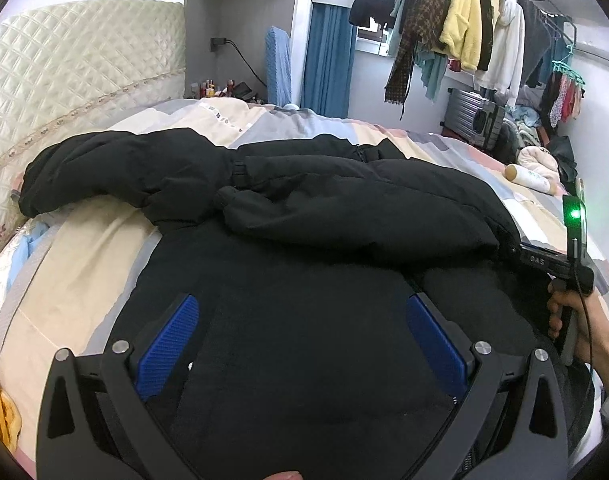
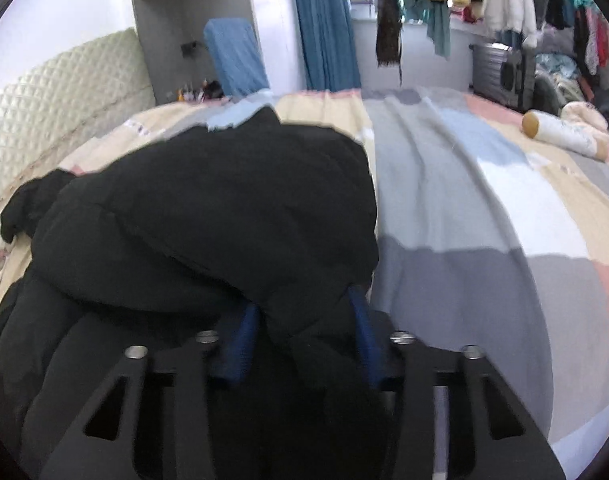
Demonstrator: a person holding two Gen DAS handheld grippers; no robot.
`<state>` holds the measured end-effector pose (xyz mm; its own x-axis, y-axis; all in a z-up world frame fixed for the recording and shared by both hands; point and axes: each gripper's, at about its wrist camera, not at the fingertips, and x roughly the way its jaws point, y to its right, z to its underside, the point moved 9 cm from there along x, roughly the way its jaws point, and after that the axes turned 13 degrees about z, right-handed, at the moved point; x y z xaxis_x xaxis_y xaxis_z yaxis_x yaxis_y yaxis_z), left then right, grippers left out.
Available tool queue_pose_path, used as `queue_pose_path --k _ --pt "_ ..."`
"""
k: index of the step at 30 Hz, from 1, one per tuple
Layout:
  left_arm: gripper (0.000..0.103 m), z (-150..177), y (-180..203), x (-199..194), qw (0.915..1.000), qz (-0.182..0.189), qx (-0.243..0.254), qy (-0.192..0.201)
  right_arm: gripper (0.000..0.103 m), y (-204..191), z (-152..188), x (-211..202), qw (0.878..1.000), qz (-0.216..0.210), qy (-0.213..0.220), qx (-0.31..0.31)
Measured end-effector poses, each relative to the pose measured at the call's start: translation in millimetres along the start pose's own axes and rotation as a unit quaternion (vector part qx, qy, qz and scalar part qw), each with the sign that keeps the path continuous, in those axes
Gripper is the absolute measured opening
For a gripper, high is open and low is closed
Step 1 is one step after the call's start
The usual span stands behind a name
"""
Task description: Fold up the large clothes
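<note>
A black padded jacket (image 1: 288, 216) lies spread across the near half of the bed (image 2: 484, 208), sleeves folded over its body. The right gripper (image 2: 304, 320) has narrowed onto a bunched fold at the jacket's right edge, pads pressing the cloth. The left gripper (image 1: 300, 344) stands wide open over the near hem, holding nothing. Slippery, puffy fabric may slide from the right pinch when lifted, and with one side unheld the fold could skew or the sleeves (image 1: 344, 208) flop loose.
</note>
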<state>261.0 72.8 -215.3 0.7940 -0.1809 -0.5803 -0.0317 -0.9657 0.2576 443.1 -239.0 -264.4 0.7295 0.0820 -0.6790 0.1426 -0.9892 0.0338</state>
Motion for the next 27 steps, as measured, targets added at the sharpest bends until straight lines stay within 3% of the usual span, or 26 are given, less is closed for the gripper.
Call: queue_pose_path --k 4,12,16,19,22,27 --pt "0.103 0.6 1.1 3.1 0.9999 0.003 -0.01 0.001 0.024 2.8 -9.5 -2.6 0.999 0.009 0.02 0.027" --pt "0.103 2.7 -2.2 3.9 0.9999 -0.002 -0.017 -0.003 0.024 33.4 -2.0 14.7 0.996 0.044 0.003 0.083" --pt "0.103 1.7 0.5 -0.2 0.9999 -0.003 -0.012 0.002 0.036 33.6 -1.1 9.9 0.995 0.039 -0.007 0.09" --pt "0.103 0.6 2.7 -2.2 1.0 -0.002 -0.007 0.005 0.04 23.5 -2.2 -8.7 0.997 0.036 -0.005 0.064" --pt "0.103 -0.9 3.5 -7.6 0.9999 -0.001 -0.005 0.01 0.053 9.8 -1.8 -34.4 0.999 0.026 0.002 0.035" --pt "0.103 -3.6 5.1 -18.4 0.9998 -0.002 0.001 0.02 0.059 -19.0 -8.1 -91.9 0.999 0.003 0.037 0.002"
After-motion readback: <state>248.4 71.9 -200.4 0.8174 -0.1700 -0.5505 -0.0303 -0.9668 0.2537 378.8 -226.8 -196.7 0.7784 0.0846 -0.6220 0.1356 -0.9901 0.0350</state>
